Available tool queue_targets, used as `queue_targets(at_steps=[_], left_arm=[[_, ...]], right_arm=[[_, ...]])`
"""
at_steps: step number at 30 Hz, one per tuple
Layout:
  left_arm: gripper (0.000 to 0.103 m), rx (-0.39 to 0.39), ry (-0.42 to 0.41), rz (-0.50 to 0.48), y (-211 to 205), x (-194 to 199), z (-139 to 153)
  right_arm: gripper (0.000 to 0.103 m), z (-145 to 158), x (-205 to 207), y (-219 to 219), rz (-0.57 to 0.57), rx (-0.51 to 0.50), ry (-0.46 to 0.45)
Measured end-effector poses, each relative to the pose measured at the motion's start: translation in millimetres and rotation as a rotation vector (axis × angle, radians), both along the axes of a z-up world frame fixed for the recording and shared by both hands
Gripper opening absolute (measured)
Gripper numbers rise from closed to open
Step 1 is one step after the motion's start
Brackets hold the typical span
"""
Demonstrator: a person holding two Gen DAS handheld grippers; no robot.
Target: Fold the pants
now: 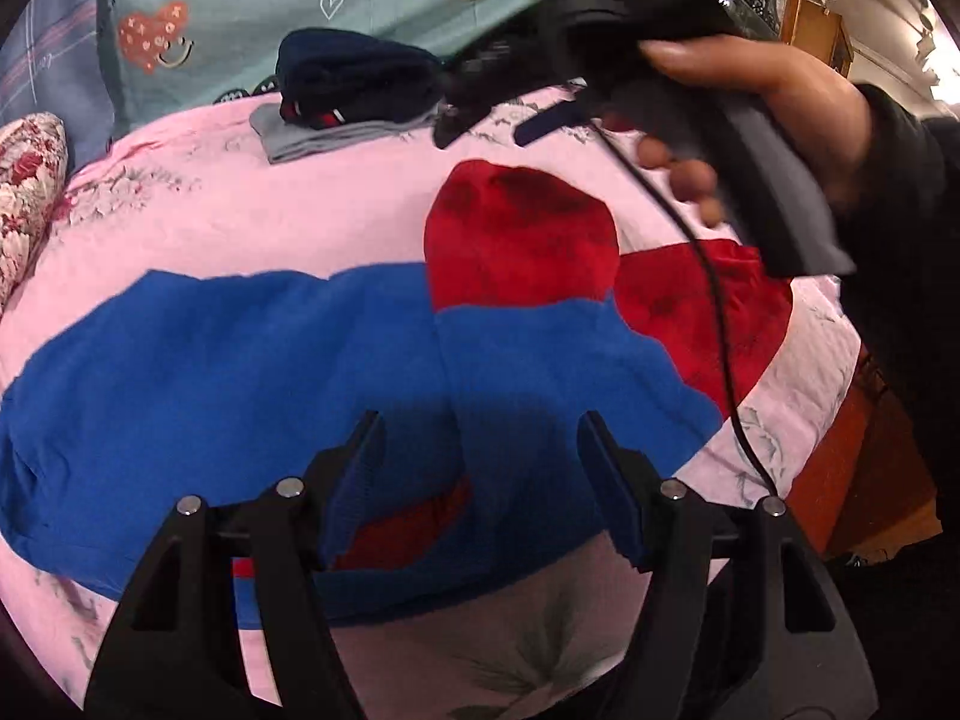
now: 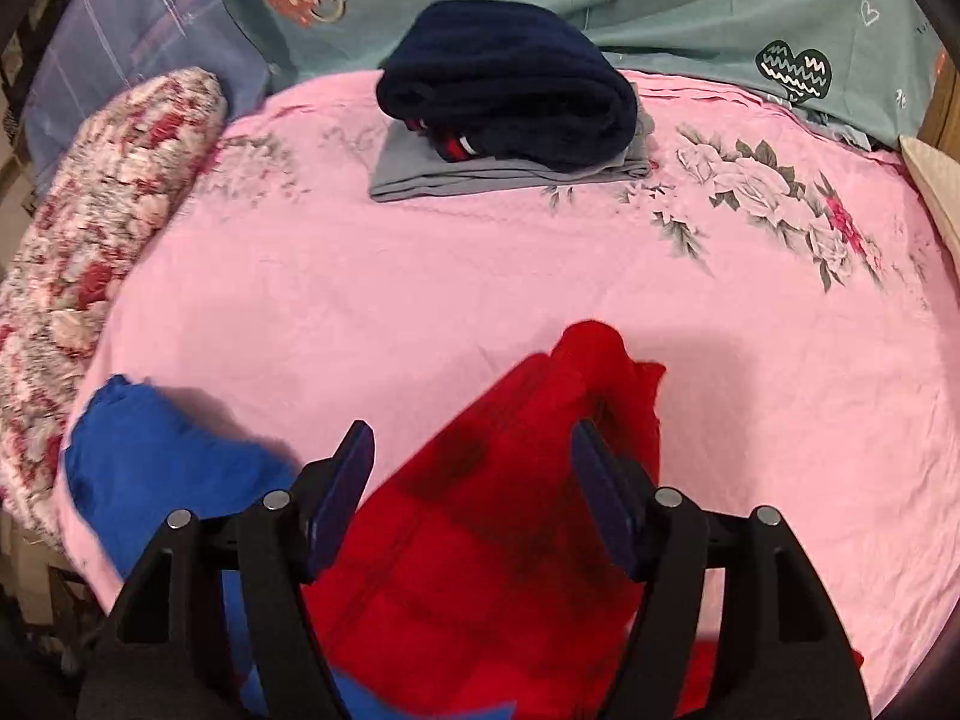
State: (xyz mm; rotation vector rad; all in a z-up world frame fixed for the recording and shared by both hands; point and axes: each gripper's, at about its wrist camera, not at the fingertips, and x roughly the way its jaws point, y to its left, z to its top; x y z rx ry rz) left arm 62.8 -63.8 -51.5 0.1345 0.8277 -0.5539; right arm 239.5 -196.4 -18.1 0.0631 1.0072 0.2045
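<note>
Bed: a pink flowered sheet (image 2: 480, 276) covers it, with a teal heart-print cover (image 2: 660, 6) along the far edge.
Left hand-held gripper (image 1: 480, 450): its jaws stand apart over the blue half of the pants, with nothing pressed between the pads.
Right hand-held gripper (image 2: 474, 462): its jaws stand apart above the red cloth, pads clear of it; in the left wrist view a hand (image 1: 768, 102) holds it, blurred, over the far right of the bed.
Pants (image 1: 240, 372): half blue, half red, they lie spread across the near part of the sheet, the blue leg to the left and the red part bunched to the right.
Folded clothes (image 2: 510, 102): a dark navy piece sits on a grey one near the far edge, well apart from the pants.
Flowered pillow (image 2: 90, 252): it lies at the left edge of the bed.
</note>
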Motion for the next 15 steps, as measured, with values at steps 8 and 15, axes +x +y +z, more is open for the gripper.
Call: queue_targets(at_steps=[8,15], left_arm=[[0.029,0.0,0.049,-0.037,-4.5,3.3,-15.7],[0.023,-0.028,0.047,-0.075,-6.4,0.9,-16.5]], right_arm=[[0.002,-51.6,26.1,18.3,0.016,-0.159,0.093],[0.001,22.7,-69.2,-71.6,-0.017,0.115,-0.182]])
